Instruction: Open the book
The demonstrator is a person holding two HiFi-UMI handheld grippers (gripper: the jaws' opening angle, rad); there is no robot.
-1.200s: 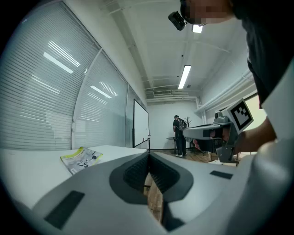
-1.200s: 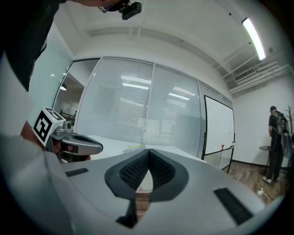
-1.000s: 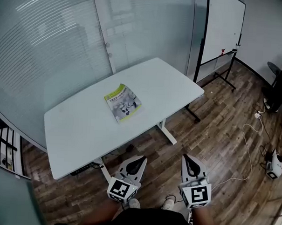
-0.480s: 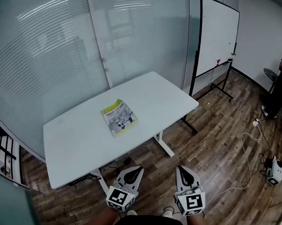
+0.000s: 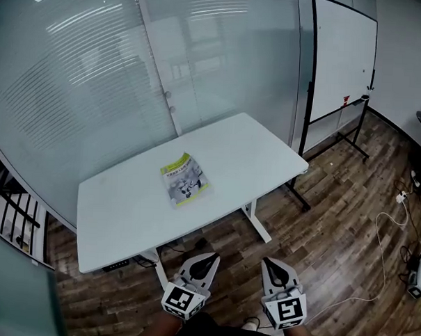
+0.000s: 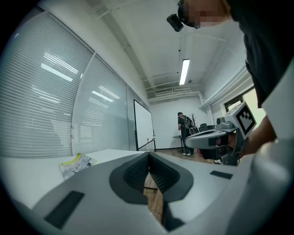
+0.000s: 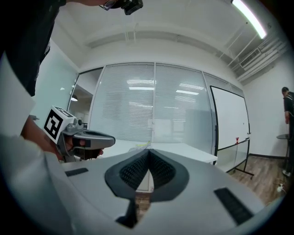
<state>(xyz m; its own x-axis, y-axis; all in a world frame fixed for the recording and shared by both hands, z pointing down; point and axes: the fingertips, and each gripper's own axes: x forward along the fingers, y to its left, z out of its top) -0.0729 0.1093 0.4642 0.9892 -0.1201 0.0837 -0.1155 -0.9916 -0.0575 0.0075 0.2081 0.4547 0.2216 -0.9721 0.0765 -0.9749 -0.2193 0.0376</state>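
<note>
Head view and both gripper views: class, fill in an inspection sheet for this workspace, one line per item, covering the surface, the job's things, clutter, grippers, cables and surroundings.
Surface: white table, bare apart from one item.
Job's things: book lies closed and flat, cover up, near the table's middle.
Clutter: nothing seen on the table.
Grippers: left gripper and right gripper are both shut and empty, held over the floor short of the table's near edge.
Cables: white cable trails loose across the floor at the right.
Surroundings: glass wall with blinds behind the table, whiteboard on a stand to the right, wooden floor.
</note>
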